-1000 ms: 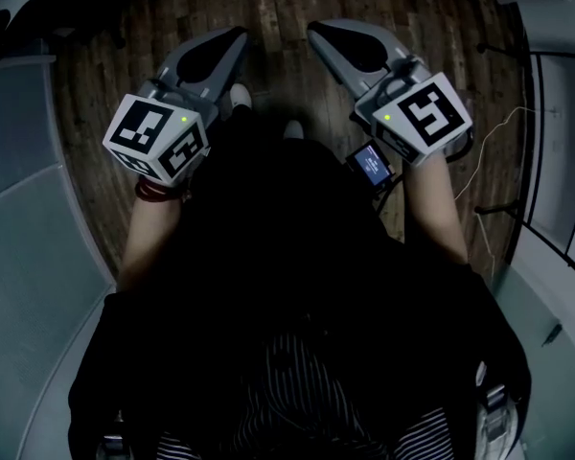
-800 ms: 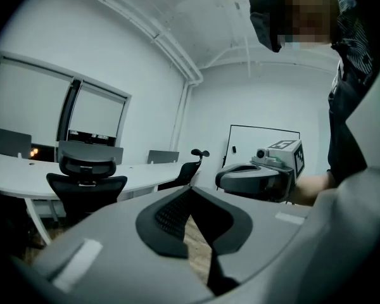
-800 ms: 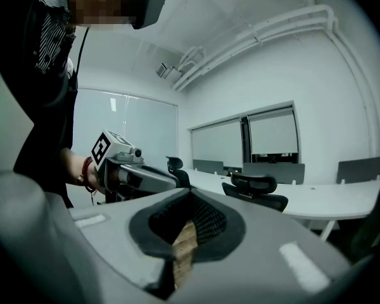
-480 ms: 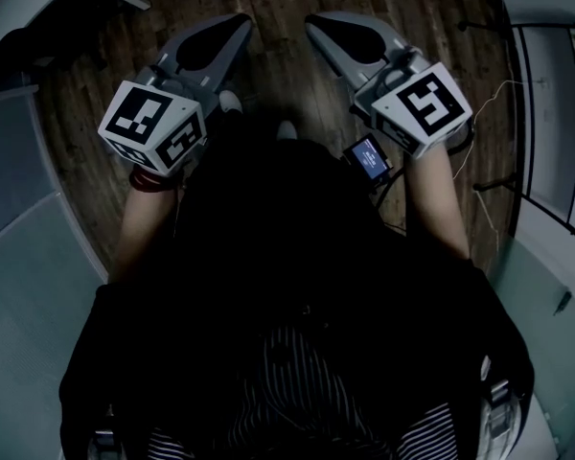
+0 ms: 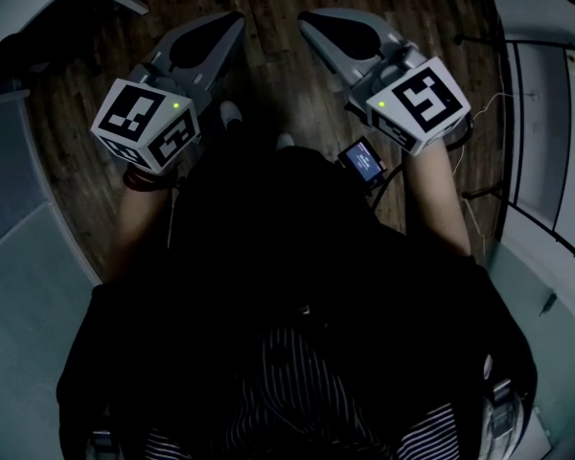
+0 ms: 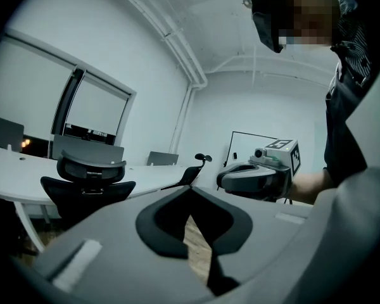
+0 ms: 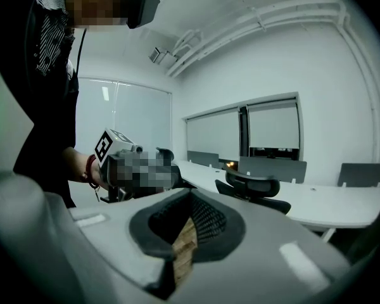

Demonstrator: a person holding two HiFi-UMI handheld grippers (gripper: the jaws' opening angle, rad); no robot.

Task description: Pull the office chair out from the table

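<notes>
We hold both tongs out ahead of us over the wooden floor (image 5: 268, 8), side by side and apart, their tips angled a little toward each other. The left gripper (image 5: 232, 25) is clenched: in the left gripper view its two jaws meet at the tips with nothing caught between them, and only floor boards show through the opening behind. The right gripper (image 5: 309, 19) is clenched in the same way and is just as empty in its own view. The office chair (image 6: 88, 181), black with a curved headrest, stands tucked in against the long white table (image 6: 149, 175). It sits to the left in the left gripper view and just right of the jaws in the right gripper view, beyond the tips and well apart from both grippers. Neither gripper touches it. Behind the table we see windows (image 7: 272, 125) with blinds partly drawn. In the head view we cannot make the chair out. A small device with a lit screen (image 5: 362, 161) hangs by our right forearm, and a red band (image 5: 139, 178) circles our left wrist.
</notes>
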